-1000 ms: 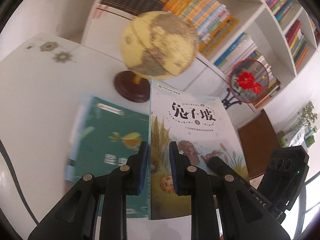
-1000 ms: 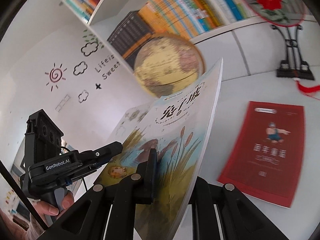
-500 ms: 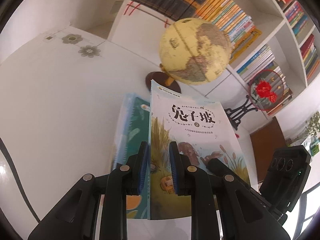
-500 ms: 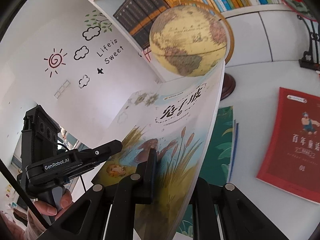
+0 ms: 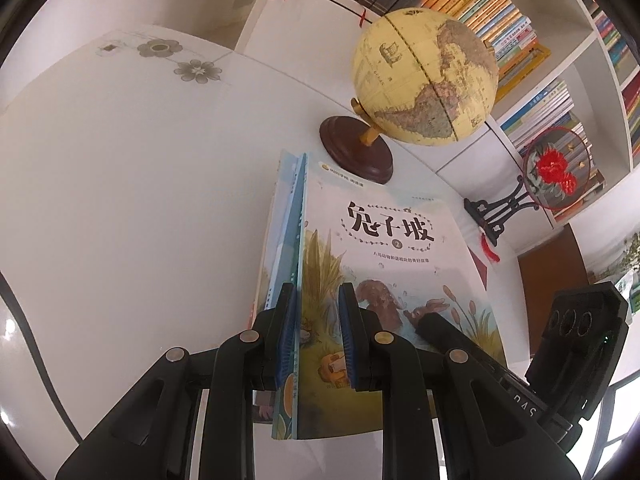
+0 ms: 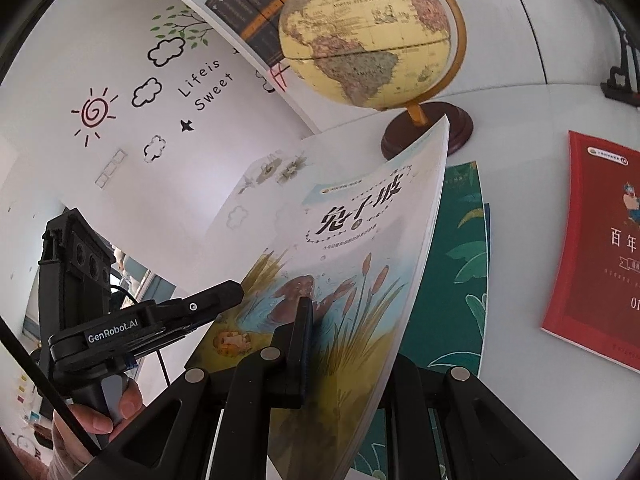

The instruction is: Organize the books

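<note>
Left wrist view: both the left tool (image 5: 316, 336) and right tool (image 6: 344, 344) clamp 1 illustrated book (image 5: 384, 280); lower it squarely onto the green book (image 6: 460, 264), level, before releasing.

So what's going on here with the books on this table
A person holds one pale storybook with both claws: the left claw is clamped on its near edge, the right claw on its side. The book is tilted above a green book lying flat on the white table, in front of a globe. A red book lies off to the side.
</note>
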`<action>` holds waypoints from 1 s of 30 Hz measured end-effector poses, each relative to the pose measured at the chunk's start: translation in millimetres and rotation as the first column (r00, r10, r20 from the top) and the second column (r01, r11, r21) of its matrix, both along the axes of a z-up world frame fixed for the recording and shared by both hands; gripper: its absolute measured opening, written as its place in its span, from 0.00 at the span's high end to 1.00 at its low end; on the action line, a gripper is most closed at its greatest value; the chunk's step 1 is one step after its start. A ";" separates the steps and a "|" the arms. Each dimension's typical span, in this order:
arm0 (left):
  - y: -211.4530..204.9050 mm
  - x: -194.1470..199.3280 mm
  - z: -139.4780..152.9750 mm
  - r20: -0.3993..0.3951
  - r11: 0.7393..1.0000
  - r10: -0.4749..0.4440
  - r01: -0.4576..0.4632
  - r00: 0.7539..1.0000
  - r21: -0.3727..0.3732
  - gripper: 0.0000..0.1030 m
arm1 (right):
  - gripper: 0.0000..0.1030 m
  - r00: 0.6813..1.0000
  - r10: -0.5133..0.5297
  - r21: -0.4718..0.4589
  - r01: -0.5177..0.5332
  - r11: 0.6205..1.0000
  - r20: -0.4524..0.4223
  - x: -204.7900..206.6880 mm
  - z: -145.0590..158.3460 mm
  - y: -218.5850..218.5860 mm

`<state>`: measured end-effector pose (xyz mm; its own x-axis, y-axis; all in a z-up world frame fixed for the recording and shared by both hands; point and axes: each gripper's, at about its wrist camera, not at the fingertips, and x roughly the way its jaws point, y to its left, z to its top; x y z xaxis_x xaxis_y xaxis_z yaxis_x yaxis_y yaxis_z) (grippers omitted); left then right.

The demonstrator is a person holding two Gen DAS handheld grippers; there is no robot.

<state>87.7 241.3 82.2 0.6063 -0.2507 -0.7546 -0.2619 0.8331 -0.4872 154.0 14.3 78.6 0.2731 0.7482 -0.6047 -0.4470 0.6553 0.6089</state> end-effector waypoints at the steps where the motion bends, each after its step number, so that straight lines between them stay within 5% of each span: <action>1: -0.2 0.9 -1.2 -0.005 1.000 0.000 0.000 1.000 -0.002 0.84 | 0.87 1.000 -0.001 -0.003 0.001 1.000 -0.007 1.2 -1.4 -0.1; 12: -2.4 7.9 -14.6 -0.064 1.000 0.007 -0.006 0.998 0.020 0.77 | 0.70 0.993 -0.018 -0.032 0.014 0.999 -0.116 4.0 -19.6 2.1; 16: 0.3 8.2 -18.8 -0.129 0.997 0.030 -0.019 0.991 0.081 0.71 | 0.42 0.987 -0.023 0.037 0.029 0.999 -0.156 1.8 -17.7 -0.9; 19: 4.9 8.3 -17.0 -0.154 0.994 0.059 -0.044 0.986 0.097 0.60 | 0.38 0.986 -0.022 0.032 0.027 0.999 -0.165 -3.4 -15.1 1.9; 23: 0.5 13.0 -4.6 -0.128 0.990 0.074 -0.058 0.989 0.130 0.28 | 0.38 0.974 -0.024 0.035 0.032 0.999 -0.226 -4.8 -15.0 -7.4; 30: -38.7 37.3 18.0 -0.048 0.994 0.020 -0.015 0.999 0.109 0.24 | 0.37 0.976 -0.080 0.009 0.083 0.996 -0.202 -2.2 -8.3 -58.6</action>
